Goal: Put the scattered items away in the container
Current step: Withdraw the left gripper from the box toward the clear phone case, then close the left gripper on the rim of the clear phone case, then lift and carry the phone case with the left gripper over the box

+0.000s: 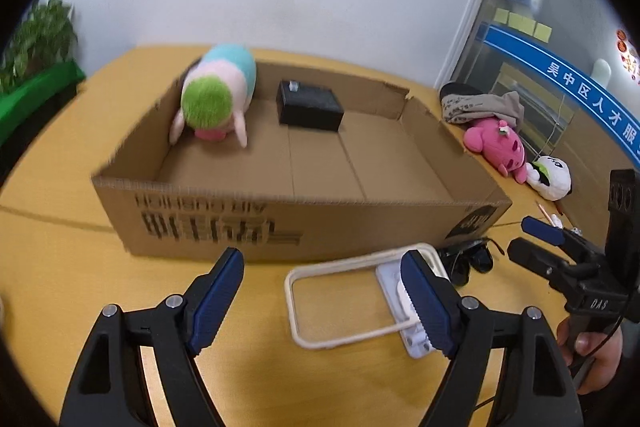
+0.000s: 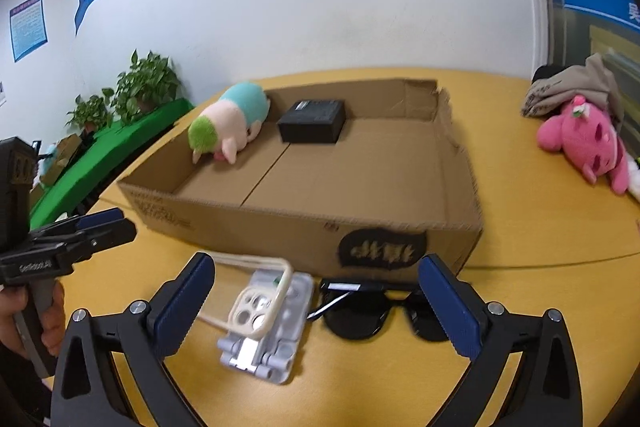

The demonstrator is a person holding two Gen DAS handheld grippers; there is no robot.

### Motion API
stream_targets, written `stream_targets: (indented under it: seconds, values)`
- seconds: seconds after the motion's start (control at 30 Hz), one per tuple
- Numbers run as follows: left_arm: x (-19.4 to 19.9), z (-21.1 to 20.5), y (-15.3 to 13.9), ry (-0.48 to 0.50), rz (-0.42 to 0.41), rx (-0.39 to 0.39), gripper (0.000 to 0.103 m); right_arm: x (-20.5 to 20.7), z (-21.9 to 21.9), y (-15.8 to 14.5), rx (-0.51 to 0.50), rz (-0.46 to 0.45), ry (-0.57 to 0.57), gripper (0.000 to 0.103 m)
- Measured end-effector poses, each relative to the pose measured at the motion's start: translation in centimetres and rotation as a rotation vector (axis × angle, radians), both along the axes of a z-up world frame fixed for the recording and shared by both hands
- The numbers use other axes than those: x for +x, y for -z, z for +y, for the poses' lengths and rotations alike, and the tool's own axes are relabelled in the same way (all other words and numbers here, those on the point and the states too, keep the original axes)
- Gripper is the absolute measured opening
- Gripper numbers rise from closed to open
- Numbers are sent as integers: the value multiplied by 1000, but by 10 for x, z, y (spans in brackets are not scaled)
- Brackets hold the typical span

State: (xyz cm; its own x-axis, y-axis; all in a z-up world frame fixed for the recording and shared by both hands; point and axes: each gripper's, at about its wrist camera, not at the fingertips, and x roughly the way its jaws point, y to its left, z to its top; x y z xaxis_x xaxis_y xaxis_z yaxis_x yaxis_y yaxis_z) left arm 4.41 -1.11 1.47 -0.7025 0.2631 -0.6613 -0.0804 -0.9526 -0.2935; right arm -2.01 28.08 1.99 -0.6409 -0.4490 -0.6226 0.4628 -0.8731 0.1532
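Both my grippers, left gripper (image 1: 322, 297) and right gripper (image 2: 316, 301), hung wide open, holding nothing. The cream phone case (image 2: 256, 301) lay across the grey folding stand (image 2: 276, 323), beside the black sunglasses (image 2: 376, 311), by the shallow cardboard box's (image 2: 280, 227) near wall on the yellow table (image 2: 540, 287). Risk: pinching both together, or the stand tipping.

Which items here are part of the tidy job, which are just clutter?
Job:
cardboard box
pastel plush and black box, already inside
phone case
phone stand
sunglasses
pink plush

Background:
potted plants
wall posters
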Motion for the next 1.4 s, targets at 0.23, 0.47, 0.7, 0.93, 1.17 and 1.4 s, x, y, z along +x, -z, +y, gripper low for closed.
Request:
stream_targets:
  seconds: [0.23, 0.47, 0.7, 0.93, 1.17, 1.4]
  values:
    - [-9, -6, 41, -17, -138, 87, 60, 8, -41, 24, 95, -27, -43, 103]
    - [-16, 7, 70, -8, -211, 90, 37, 1, -60, 48, 154, -86, -32, 86]
    - [-18, -2, 79, -23, -223, 128, 5, 0, -64, 62, 146, -127, -28, 37]
    - [-10, -1, 70, -24, -195, 108, 4, 9, -62, 51, 139, -63, -21, 22]
    - [3, -6, 8, -23, -30, 89, 4, 20, -54, 6, 61, 74, -27, 19]
    - [-8, -24, -66, -24, 122, 41, 4, 12, -70, -50, -24, 211, -23, 16]
